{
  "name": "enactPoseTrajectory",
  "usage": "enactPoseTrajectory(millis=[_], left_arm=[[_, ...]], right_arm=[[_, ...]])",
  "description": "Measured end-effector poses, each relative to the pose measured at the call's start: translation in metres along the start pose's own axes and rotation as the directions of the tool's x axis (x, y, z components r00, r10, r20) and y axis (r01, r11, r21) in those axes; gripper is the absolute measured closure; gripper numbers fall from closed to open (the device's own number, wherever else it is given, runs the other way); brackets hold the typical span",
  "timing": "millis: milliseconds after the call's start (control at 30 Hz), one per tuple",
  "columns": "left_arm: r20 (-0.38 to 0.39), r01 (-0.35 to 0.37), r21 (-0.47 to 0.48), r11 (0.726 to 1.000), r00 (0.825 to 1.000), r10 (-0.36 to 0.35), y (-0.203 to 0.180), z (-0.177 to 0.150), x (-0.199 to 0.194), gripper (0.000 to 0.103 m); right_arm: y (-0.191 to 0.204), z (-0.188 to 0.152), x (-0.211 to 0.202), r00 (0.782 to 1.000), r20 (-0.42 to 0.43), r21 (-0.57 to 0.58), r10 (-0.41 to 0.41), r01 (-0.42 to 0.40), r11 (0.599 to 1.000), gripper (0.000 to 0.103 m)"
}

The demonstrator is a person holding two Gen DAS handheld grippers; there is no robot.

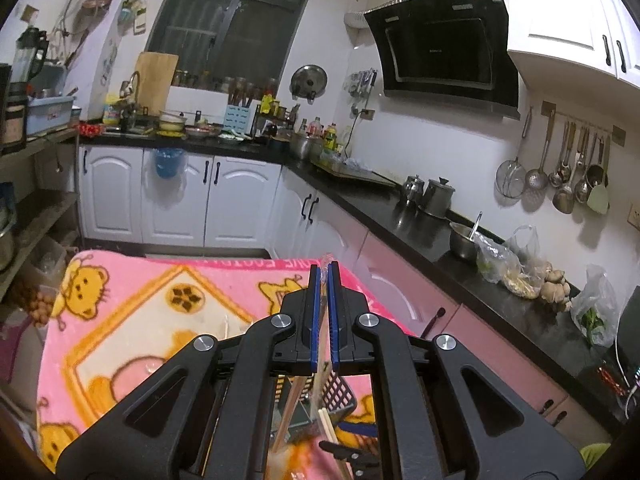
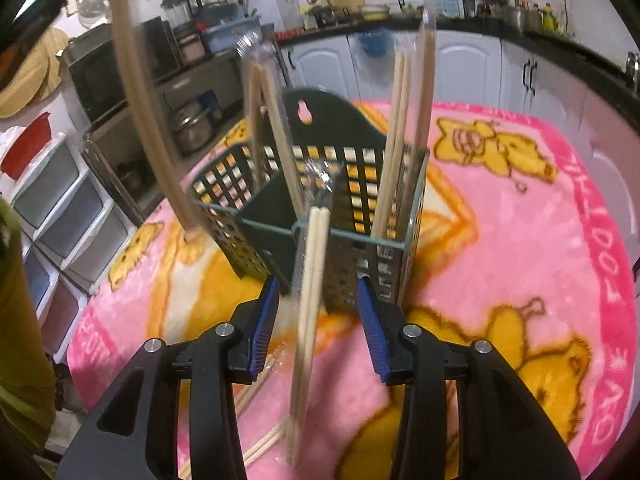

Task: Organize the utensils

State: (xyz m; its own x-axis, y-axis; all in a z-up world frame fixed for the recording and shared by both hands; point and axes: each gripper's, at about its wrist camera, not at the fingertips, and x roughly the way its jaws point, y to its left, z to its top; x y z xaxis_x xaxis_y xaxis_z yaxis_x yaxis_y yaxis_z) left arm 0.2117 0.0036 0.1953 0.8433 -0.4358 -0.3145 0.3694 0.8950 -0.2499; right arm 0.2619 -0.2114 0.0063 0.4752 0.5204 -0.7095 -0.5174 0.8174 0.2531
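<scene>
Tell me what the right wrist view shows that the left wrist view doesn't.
Right wrist only: the open right gripper with a wrapped chopstick pair standing loose between its pads, more pairs upright in the holder, and loose chopsticks on the blanket. Left wrist only: the left gripper shut on a clear wrapper, plus the range hood and hanging ladles. Both: the pink cartoon blanket and the dark perforated chopstick holder.

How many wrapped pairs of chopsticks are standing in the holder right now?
2: one clear-wrapped wooden chopstick pair in the dark perforated holder's left compartment, one in its right. Others may be hidden.
</scene>
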Motion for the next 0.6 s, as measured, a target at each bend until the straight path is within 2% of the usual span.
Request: enactPoseTrajectory(millis=[67,133,200,300,467,600], left_arm=[[0.006,-0.004,0.002,1.000,1.000,0.004,0.002,0.003,-0.001,0.101],[0.013,-0.014,0.002,1.000,1.000,0.014,0.005,0.007,-0.001,0.101],[0.018,-0.025,0.004,1.000,1.000,0.025,0.008,0.011,0.000,0.101],[0.026,-0.039,0.009,0.999,0.999,0.038,0.011,0.017,0.003,0.101],[0.035,-0.061,0.002,0.998,0.998,0.061,0.019,0.026,0.008,0.101],[0.042,-0.071,-0.007,0.997,0.997,0.071,0.025,0.030,0.012,0.101]], right_arm=[[-0.001,-0.001,0.005,1.000,-0.010,0.008,0.007,-0.007,1.000,0.064],[-0.002,-0.001,0.007,1.000,-0.014,0.013,0.016,-0.015,1.000,0.069],[-0.001,0.000,0.009,0.999,-0.021,0.012,0.035,-0.034,0.999,0.086],[0.004,0.004,0.005,0.998,-0.016,0.001,0.063,-0.063,0.998,0.096],[0.016,0.019,-0.022,0.993,0.047,-0.021,0.110,-0.109,0.994,0.097],[0.026,0.043,-0.055,0.980,0.160,-0.049,0.121,-0.115,0.992,0.097]])
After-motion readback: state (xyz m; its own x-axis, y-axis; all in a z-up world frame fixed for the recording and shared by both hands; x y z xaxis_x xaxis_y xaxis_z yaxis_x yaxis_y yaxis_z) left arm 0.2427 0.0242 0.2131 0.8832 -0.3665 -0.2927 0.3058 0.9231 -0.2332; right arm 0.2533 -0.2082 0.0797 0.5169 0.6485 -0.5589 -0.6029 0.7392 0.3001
